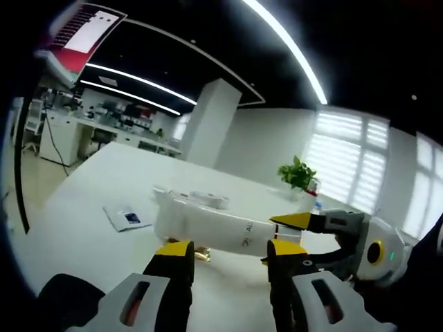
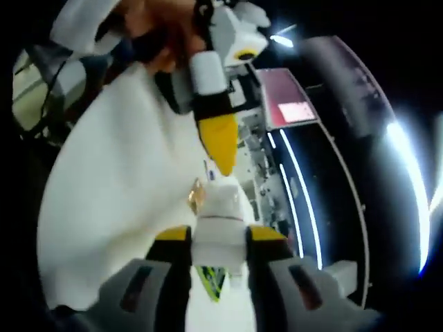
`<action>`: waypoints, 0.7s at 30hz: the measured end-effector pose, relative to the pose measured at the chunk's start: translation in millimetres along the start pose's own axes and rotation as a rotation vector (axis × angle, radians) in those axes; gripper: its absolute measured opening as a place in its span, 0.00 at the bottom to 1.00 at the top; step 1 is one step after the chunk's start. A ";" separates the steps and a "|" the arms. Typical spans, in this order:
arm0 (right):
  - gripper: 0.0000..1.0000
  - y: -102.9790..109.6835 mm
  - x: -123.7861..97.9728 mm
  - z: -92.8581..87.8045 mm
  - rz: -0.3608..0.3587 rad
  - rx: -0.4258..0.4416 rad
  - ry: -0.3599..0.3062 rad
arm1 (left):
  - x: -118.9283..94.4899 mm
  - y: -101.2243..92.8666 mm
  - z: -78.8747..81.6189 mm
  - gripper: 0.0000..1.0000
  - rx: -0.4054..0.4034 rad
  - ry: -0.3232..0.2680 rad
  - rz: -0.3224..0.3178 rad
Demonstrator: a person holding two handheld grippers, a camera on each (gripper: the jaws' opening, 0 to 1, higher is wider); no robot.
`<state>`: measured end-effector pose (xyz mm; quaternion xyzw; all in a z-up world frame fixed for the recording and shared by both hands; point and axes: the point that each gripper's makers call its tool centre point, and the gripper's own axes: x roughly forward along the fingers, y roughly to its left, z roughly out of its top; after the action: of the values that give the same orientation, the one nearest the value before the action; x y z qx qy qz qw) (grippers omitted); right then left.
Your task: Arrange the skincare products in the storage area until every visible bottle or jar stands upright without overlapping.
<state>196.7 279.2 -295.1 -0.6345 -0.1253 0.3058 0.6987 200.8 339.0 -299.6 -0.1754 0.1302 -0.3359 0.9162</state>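
The right gripper [image 1: 289, 232] is clenched on a white skincare bottle [image 1: 208, 227], held lying sideways above the white table [image 1: 90, 200]. The left gripper [image 1: 228, 266] stands released just beneath it. A booklet [image 1: 127, 218] lies near the table's left edge.

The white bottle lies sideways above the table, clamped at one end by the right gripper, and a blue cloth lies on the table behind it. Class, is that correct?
Not quite: it is a leaflet, not a blue cloth, on the table behind the white bottle, per the left gripper view. The right gripper clamps its end.
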 end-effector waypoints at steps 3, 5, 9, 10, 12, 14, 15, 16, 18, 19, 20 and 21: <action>0.28 -2.1 -1.6 -0.6 -0.026 -0.065 -0.003 | -0.7 -0.3 0.1 0.43 -0.007 -0.003 0.000; 0.28 -3.3 -2.7 -3.3 -0.045 -0.094 0.006 | -0.7 -0.5 -0.4 0.43 -0.011 -0.002 -0.002; 0.28 -5.0 -5.0 -6.6 -0.059 -0.131 0.006 | 0.2 -1.5 -3.3 0.43 -0.016 0.011 -0.006; 0.28 -7.7 -6.4 -6.7 -0.075 -0.168 0.006 | 0.5 -1.9 -4.2 0.43 -0.018 0.014 -0.008; 0.28 -7.2 -8.5 -8.7 -0.077 -0.168 0.006 | 0.8 -2.2 -4.5 0.43 -0.027 0.015 -0.008; 0.28 -9.3 -12.0 -6.8 -0.094 -0.173 -0.008 | 1.3 -3.5 -3.4 0.43 -0.035 0.008 -0.014; 0.28 -9.9 -13.5 -6.0 -0.101 -0.175 -0.014 | 1.4 -4.7 -3.2 0.43 -0.041 0.006 -0.021; 0.27 -10.4 -14.6 -5.0 -0.107 -0.176 -0.020 | 1.8 -5.8 -3.6 0.43 -0.049 0.007 -0.028; 0.27 -12.3 -16.9 -2.3 -0.121 -0.175 -0.032 | 2.7 -7.2 -5.0 0.43 -0.057 0.010 -0.037; 0.27 -13.6 -18.1 -0.6 -0.130 -0.178 -0.040 | 3.2 -7.4 -5.5 0.43 -0.059 0.011 -0.040; 0.27 -14.1 -19.1 0.1 -0.133 -0.178 -0.043 | 3.6 -7.7 -5.9 0.43 -0.062 0.010 -0.043; 0.27 -15.4 -20.6 2.2 -0.136 -0.164 -0.058 | 4.3 -9.3 -5.7 0.43 -0.075 0.004 -0.056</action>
<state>183.5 268.7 -275.5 -0.6706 -0.2127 0.2646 0.6596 196.6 328.2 -301.5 -0.2126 0.1397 -0.3566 0.8989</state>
